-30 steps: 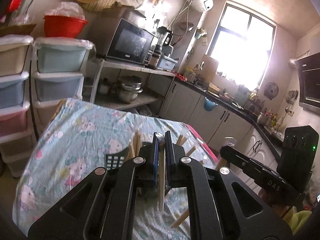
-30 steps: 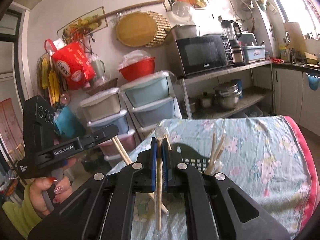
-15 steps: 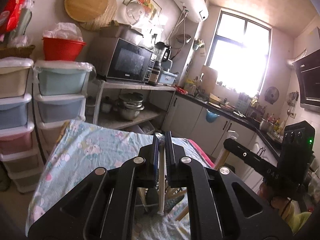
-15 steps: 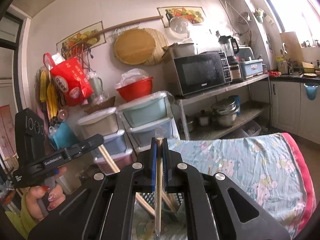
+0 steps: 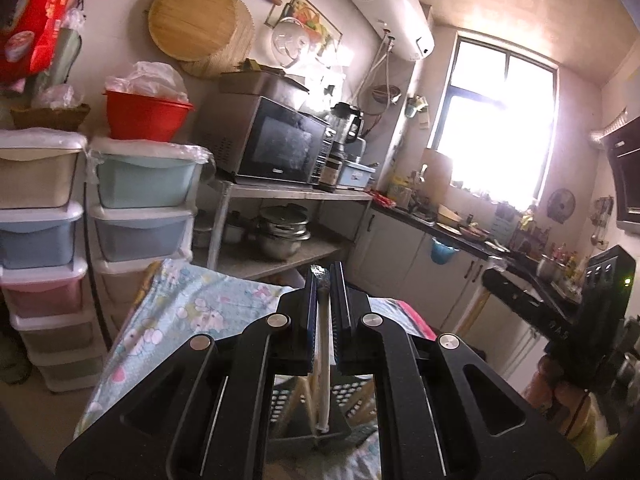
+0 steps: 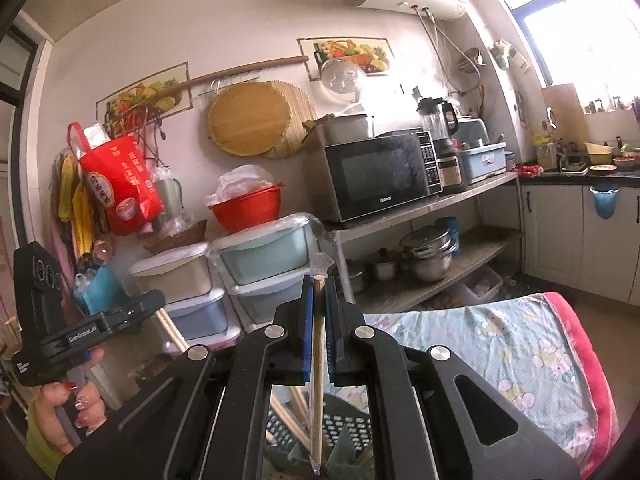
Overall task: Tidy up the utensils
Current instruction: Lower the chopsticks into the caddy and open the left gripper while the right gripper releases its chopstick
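Observation:
My left gripper (image 5: 323,280) is shut on a pale chopstick (image 5: 322,380) in a clear wrapper, which hangs down between the pads. My right gripper (image 6: 318,284) is shut on a wooden chopstick (image 6: 318,364), also wrapped. Both sticks dangle above a dark slotted basket (image 5: 354,394) (image 6: 346,426) that holds several more chopsticks and stands on the floral tablecloth (image 5: 180,312) (image 6: 504,356). In the left wrist view the right gripper (image 5: 516,296) shows at the right, held by a hand (image 5: 560,388). In the right wrist view the left gripper (image 6: 120,316) shows at the left, with its stick (image 6: 172,330) slanting down.
Stacked pastel drawers (image 5: 140,208) (image 6: 260,264) stand past the table's far edge, with a red bowl (image 5: 144,114) on top. A metal shelf carries a microwave (image 6: 376,172) above pots (image 5: 282,232). A counter with cabinets (image 5: 408,256) runs under the bright window.
Both grippers have risen and tipped upward, each still holding its chopstick. The table and basket have dropped lower in both views, and the sticks hang higher above the basket.

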`<move>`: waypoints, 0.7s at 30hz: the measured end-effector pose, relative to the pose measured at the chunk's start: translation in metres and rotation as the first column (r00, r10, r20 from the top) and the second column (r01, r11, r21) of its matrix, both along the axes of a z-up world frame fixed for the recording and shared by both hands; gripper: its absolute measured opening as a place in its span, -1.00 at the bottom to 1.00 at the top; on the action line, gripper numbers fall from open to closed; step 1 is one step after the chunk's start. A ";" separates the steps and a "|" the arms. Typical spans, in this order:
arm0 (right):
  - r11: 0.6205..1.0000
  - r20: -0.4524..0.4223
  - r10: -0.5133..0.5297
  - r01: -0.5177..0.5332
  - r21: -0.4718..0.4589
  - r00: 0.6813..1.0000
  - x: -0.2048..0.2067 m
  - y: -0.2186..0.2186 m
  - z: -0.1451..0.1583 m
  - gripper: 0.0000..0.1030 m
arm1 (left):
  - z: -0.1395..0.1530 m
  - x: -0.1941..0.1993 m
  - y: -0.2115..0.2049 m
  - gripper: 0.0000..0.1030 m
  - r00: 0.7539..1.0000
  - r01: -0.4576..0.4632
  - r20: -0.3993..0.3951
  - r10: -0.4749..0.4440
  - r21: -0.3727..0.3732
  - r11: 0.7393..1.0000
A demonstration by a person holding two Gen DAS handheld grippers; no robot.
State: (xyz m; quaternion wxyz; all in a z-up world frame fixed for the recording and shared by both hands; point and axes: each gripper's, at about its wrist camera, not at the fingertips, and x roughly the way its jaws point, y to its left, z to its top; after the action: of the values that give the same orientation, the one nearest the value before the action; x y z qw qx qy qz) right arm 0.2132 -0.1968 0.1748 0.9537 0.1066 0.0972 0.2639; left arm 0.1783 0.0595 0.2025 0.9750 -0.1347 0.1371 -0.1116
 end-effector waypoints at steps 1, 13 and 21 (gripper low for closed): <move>1.000 0.000 -0.009 0.009 0.000 1.000 0.002 0.000 -0.001 -0.90 | -0.001 0.002 0.001 -0.93 1.000 -0.012 -0.002 0.012 0.006 1.000; 0.998 -0.031 -0.061 0.061 0.005 0.998 0.028 -0.002 -0.019 -0.90 | -0.027 0.022 0.005 -0.93 0.997 -0.052 -0.048 0.053 0.022 0.998; 0.997 -0.051 -0.078 0.077 -0.021 0.996 0.038 0.001 -0.035 -0.89 | -0.046 0.035 -0.002 -0.93 0.994 -0.032 -0.099 0.035 0.027 0.999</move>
State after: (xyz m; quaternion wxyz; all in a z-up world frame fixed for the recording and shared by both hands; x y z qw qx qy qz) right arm 0.2511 -0.1954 0.1397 0.9613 0.1079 0.1204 0.2231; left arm 0.2132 0.0579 0.1561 0.9703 -0.1302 0.1847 -0.0866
